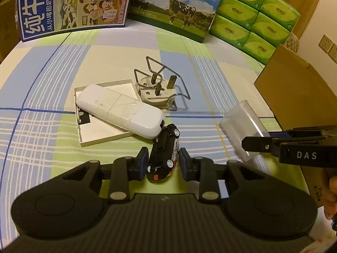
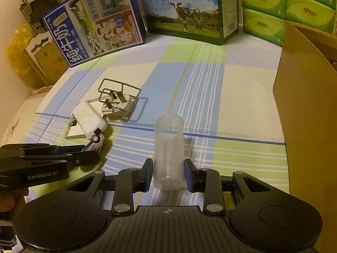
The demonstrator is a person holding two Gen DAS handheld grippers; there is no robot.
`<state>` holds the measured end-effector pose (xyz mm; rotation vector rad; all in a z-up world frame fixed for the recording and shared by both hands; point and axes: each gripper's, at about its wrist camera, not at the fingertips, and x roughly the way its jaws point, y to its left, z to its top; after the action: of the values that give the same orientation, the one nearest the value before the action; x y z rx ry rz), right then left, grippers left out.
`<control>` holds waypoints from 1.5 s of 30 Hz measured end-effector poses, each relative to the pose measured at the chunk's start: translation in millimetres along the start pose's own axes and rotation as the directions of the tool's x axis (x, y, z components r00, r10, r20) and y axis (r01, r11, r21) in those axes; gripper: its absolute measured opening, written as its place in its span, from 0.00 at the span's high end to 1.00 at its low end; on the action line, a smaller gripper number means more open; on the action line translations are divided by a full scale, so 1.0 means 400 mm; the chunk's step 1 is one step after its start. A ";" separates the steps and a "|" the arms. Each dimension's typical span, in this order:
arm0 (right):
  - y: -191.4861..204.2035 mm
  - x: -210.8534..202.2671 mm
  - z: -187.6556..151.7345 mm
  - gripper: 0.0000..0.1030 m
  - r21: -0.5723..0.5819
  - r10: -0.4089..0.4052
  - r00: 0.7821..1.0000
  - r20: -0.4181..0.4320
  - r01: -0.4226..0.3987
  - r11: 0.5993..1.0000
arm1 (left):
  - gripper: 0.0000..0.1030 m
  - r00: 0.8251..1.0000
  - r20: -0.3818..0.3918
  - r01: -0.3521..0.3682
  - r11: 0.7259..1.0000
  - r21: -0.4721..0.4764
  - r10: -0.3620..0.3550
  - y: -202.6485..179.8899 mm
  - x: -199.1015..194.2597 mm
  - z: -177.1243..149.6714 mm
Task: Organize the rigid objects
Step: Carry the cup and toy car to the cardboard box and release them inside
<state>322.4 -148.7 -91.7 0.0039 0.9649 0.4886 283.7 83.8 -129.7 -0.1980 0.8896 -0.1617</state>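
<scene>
Checked bedsheet (image 1: pixel 118 59) in blue, green and cream, spread flat as the work surface. Far left: blue milk carton (image 1: pixel 71 4) standing at the back edge, beside a green-trimmed carton with a cow picture (image 1: pixel 177 8). Left of centre: shallow white tray (image 1: pixel 88 135) lying flat, with a white remote-like casing (image 1: pixel 120 110) resting slantwise across it and overhanging its near right corner. Just behind, beyond the tray's far right corner: beige three-pin plug (image 1: pixel 155 92), prongs up, sitting inside a bent wire holder (image 1: pixel 166 80). Centre foreground: left tool (image 1: pixel 162 158), pads pressed onto the flanks of a black toy car (image 1: pixel 166 147); car tipped nose-down toward the camera, its far end touching the white casing. Right of the car: clear plastic tube (image 2: pixel 168 147), pinched near its open end by the right tool (image 2: pixel 168 172), closed rounded end pointing away; whether it rests on the sheet or is lifted clear cannot be told. Far right: brown cardboard box (image 2: pixel 307 126), near wall upright, close beside the tube. Back right: stacked green tissue packs (image 1: pixel 252 19). Part of a hand (image 1: pixel 331 198) visible at the right edge of the left wrist view.
</scene>
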 end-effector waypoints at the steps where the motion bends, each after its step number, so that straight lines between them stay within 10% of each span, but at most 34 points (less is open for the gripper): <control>1: 0.001 0.001 -0.001 0.72 -0.001 0.000 1.000 -0.001 0.000 1.000 | 0.75 1.000 -0.001 0.000 1.000 0.008 0.000 -0.002 0.000 -0.001; 15: -0.006 -0.030 -0.019 0.73 0.086 0.046 0.998 -0.033 -0.043 0.995 | 0.77 0.997 -0.059 -0.019 0.949 0.314 0.039 -0.096 -0.047 -0.053; 28: -0.016 -0.023 -0.041 0.51 -0.060 -0.149 0.989 -0.011 0.149 0.987 | 0.65 0.999 -0.034 0.021 0.969 0.245 -0.013 -0.083 -0.048 -0.035; 45: -0.030 0.003 -0.035 0.43 -0.062 -0.139 0.990 -0.027 0.137 0.989 | 0.64 0.998 -0.057 0.007 0.947 0.320 0.011 -0.118 -0.014 -0.056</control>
<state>316.8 -161.9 -103.3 -0.1238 0.9732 0.3905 259.9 37.1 -127.9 0.1117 0.9079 -0.3087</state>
